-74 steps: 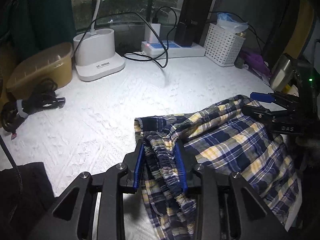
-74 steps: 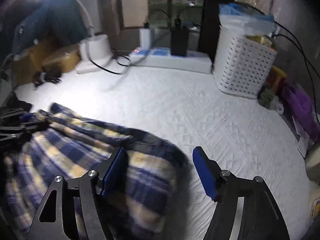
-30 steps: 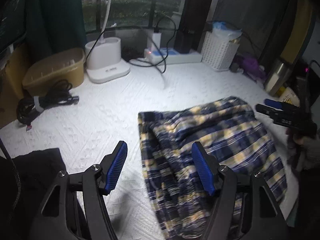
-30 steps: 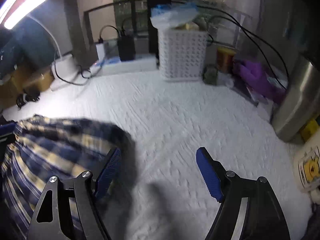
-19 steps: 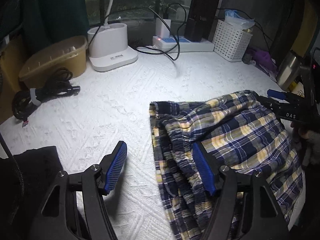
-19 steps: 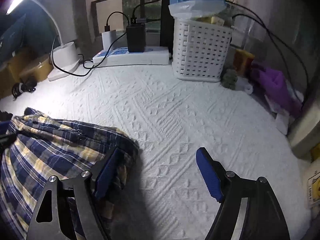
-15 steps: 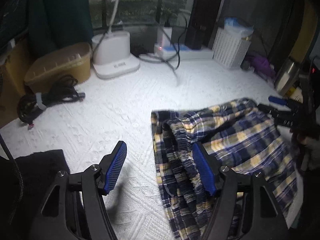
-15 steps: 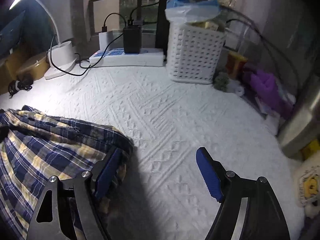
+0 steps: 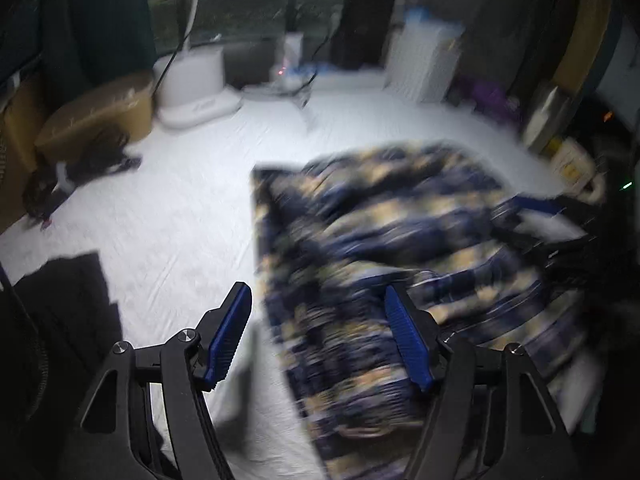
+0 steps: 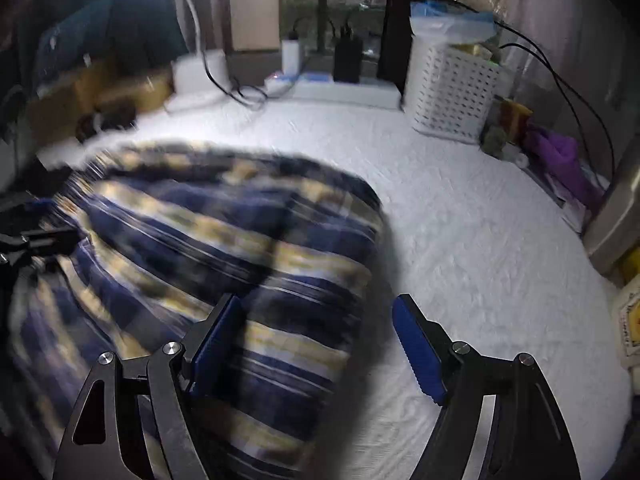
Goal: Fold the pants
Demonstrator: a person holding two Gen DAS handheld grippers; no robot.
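Where right view shows basket (image 10: 456, 92), left blurs pants (image 9: 380, 248)

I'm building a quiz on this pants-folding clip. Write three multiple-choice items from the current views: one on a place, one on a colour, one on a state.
1. Where do the plaid pants lie?
A. in the white basket
B. on the white textured cover
C. over the railing

2. What colour are the pads on the tongs?
A. blue
B. red
C. green

3. How do the right tongs stand?
A. shut on the pants
B. shut and empty
C. open, gripping nothing

Key: 1 B, the pants rest crumpled on the white cover. 2 A, the pads show blue in both views. 3 C, the pads stand wide apart above the pants' edge.
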